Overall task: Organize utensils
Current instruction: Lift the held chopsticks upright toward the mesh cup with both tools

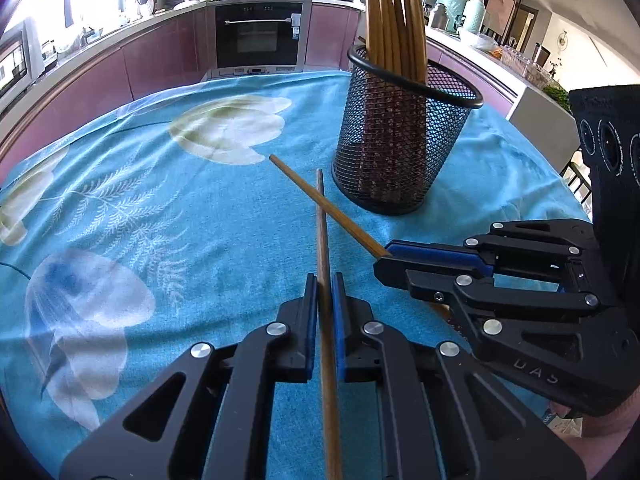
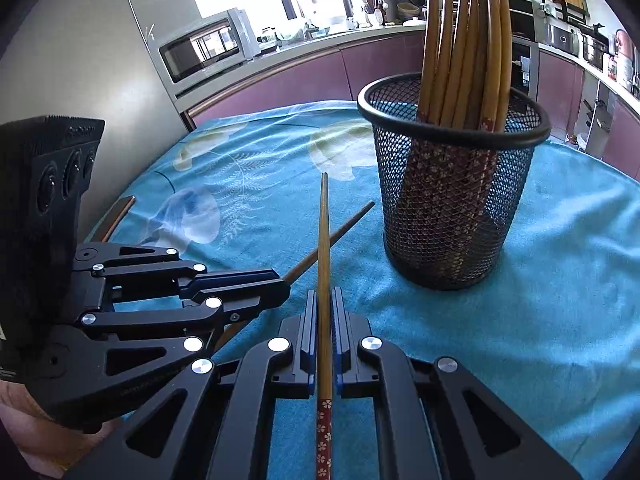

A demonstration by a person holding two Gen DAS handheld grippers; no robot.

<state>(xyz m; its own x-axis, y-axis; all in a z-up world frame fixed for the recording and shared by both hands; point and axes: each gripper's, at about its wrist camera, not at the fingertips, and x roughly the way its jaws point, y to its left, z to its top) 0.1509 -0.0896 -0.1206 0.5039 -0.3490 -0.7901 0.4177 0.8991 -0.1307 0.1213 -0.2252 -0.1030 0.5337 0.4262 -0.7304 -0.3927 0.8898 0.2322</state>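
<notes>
Only the right wrist view shows the chopstick's [image 2: 324, 280] floral end.

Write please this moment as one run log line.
left hand-held gripper: shut on chopstick | right hand-held gripper: shut on second chopstick | mesh holder: upright, chopsticks inside

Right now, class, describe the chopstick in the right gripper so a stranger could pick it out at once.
Start at the black mesh holder standing on the blue floral cloth. In front of it two chopsticks cross; take the paler one, shut in the right gripper. Unlike the darker chopstick in the left gripper, its red flowered end shows behind the gripper.
</notes>
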